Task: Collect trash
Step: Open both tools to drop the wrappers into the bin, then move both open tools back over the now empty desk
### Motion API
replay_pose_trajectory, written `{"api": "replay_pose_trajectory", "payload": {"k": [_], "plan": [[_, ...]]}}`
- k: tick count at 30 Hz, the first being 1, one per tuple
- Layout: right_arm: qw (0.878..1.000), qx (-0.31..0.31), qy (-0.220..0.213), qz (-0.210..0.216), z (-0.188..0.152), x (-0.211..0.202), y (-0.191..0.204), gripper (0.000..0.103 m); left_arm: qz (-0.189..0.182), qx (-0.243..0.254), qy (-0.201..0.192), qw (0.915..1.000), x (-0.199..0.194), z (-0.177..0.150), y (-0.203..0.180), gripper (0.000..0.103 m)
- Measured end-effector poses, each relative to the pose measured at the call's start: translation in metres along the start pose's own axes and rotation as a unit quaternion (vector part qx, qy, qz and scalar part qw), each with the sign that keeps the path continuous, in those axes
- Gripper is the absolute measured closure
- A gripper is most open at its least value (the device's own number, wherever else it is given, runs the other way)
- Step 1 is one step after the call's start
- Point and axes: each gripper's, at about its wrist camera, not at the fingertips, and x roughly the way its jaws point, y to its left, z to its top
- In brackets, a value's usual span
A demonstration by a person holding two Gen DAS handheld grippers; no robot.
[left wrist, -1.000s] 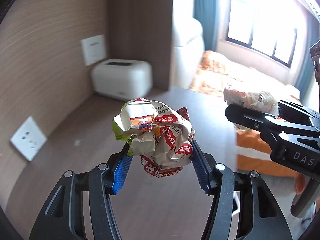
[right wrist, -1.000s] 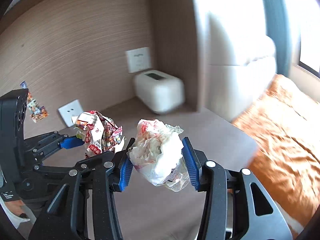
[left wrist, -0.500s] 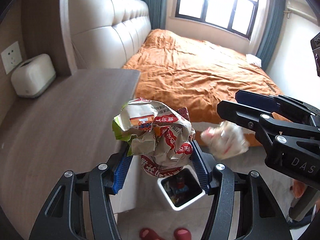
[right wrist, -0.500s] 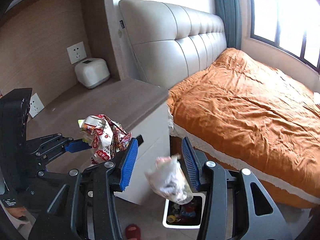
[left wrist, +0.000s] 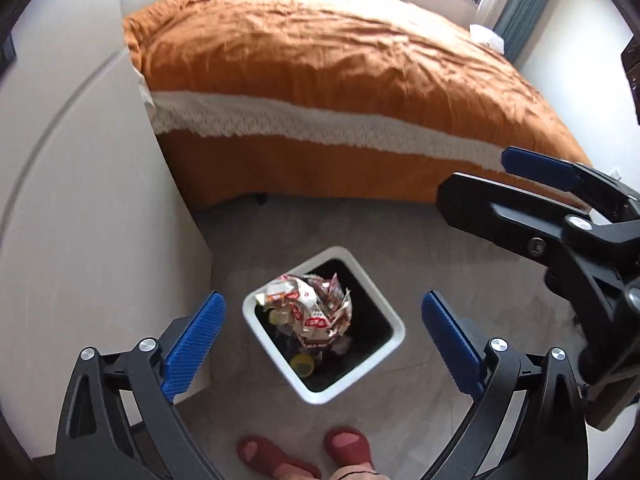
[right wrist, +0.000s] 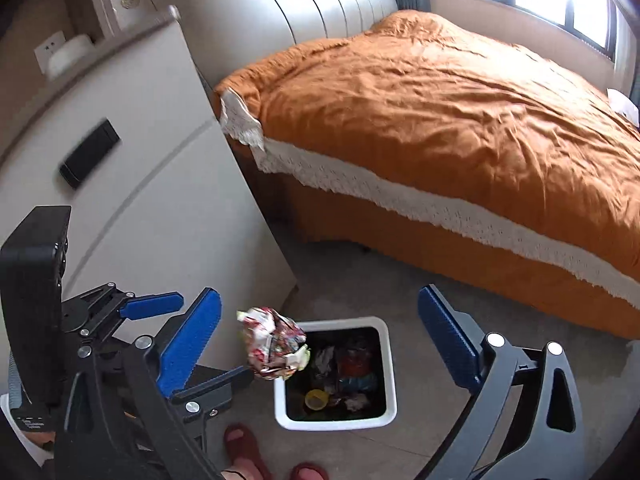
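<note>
Left gripper (left wrist: 322, 330) and right gripper (right wrist: 320, 332): jaws just sprung wide, nothing between them. Crumpled red-and-white snack wrapper (left wrist: 310, 310) in mid-air at mouth of square white plastic waste bin (right wrist: 390, 360) beside orange-covered bed (right wrist: 460, 112)

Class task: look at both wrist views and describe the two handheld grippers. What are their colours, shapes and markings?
Both the left gripper and right gripper have black plastic linkage frames with triangular cut-outs and silver pivot bolts. Each finger carries a blue ribbed rectangular pad. The left unit's boxy black body bears a small white-lettered label, too small to read. No cables show.
</note>
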Motion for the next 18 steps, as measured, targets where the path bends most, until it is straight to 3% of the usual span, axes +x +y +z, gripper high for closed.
{"api": "replay_pose_trajectory", "payload": {"k": [3, 8, 13, 18], "plan": [[0.999, 0.014, 0.030, -0.001, -0.034, 0.034, -0.014, 0.005, 0.009, 0.007, 0.018, 0.9998, 0.038, -0.019, 0.002, 0.005], [0.998, 0.020, 0.054, 0.003, -0.061, 0.051, -0.017, 0.005, 0.008, 0.007, 0.029, 0.9995, 0.041, -0.028, 0.002, 0.005], [0.999, 0.018, 0.045, 0.008, -0.046, 0.030, -0.008, 0.005, 0.015, 0.002, 0.019, 0.9997, 0.010, -0.015, -0.001, 0.005], [1.000, 0.006, 0.017, 0.010, -0.013, -0.014, 0.003, 0.005, 0.026, -0.001, -0.013, 0.9996, -0.048, 0.007, -0.008, 0.005]]}}
